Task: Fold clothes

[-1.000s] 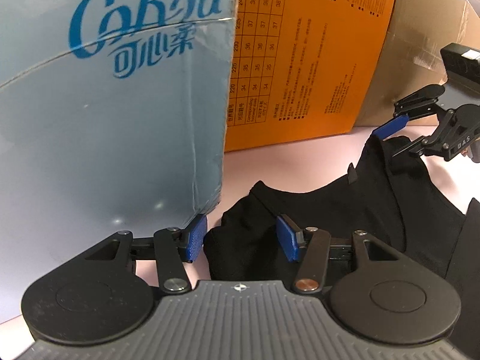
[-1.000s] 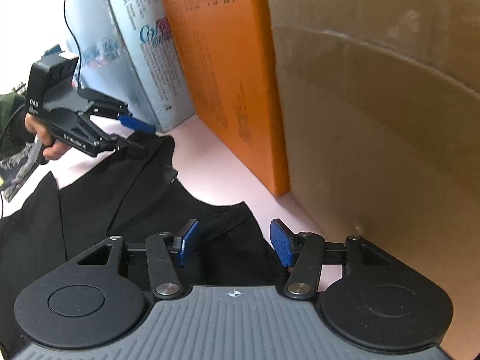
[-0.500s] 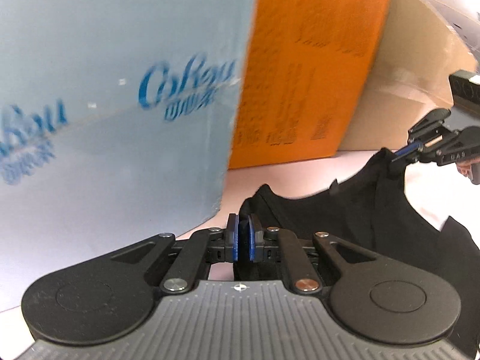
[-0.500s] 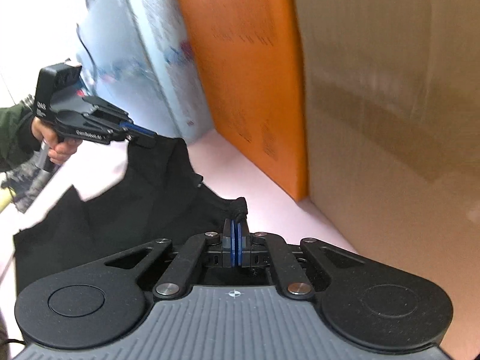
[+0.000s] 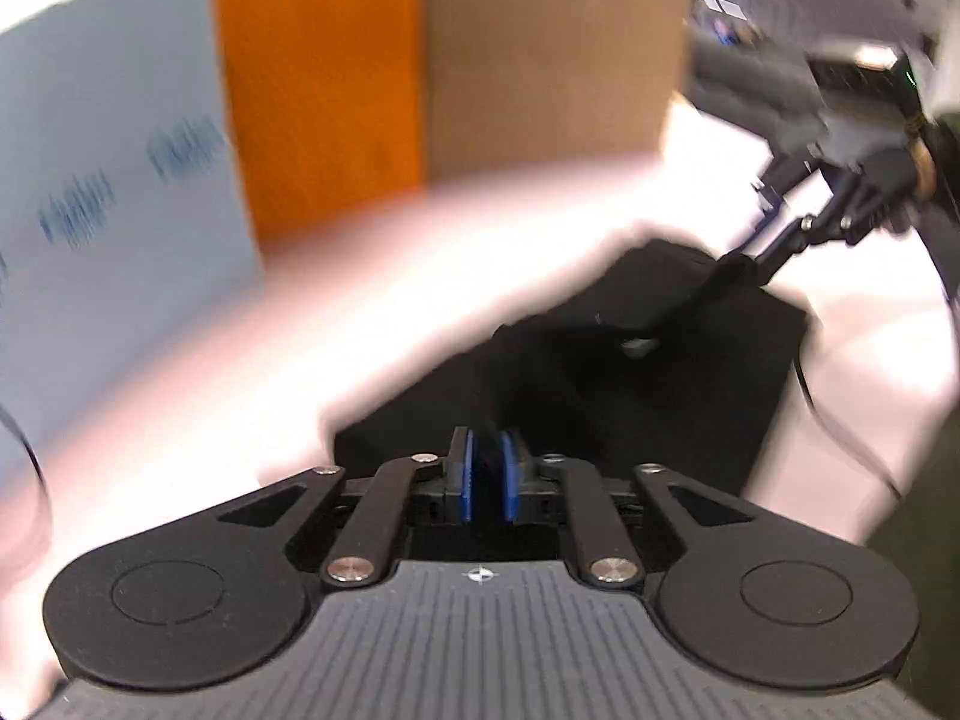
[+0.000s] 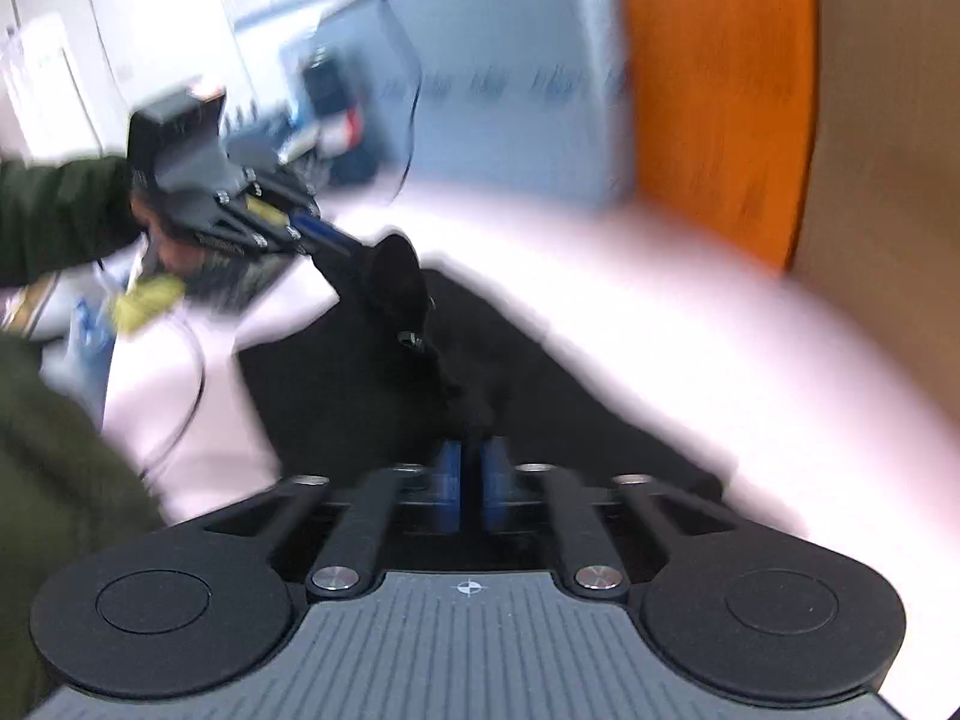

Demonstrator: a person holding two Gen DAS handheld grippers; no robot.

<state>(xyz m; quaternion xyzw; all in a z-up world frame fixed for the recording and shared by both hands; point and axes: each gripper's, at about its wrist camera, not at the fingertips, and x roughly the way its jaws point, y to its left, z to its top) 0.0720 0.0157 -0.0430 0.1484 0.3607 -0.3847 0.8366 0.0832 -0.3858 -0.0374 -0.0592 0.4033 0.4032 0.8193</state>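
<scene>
A black garment [image 5: 630, 396] lies on the pale pink table and is lifted at two points along one edge. My left gripper [image 5: 486, 468] is shut on that edge, with black cloth between its blue pads. My right gripper [image 6: 471, 468] is shut on the same garment [image 6: 372, 396] further along. Each gripper shows in the other's view: the right one [image 5: 738, 264] at upper right, the left one [image 6: 336, 246] at left, both pinching raised cloth. Both views are motion-blurred.
A light blue box [image 5: 108, 180], an orange box [image 5: 318, 72] and a brown cardboard box [image 5: 540, 60] stand in a row along the far side of the pink table [image 5: 372, 276]. The person's green sleeve [image 6: 54, 216] is at the left.
Both grippers closed on the garment's edge a second ago. They have since pulled back from the boxes, lifting and carrying the cloth with them.
</scene>
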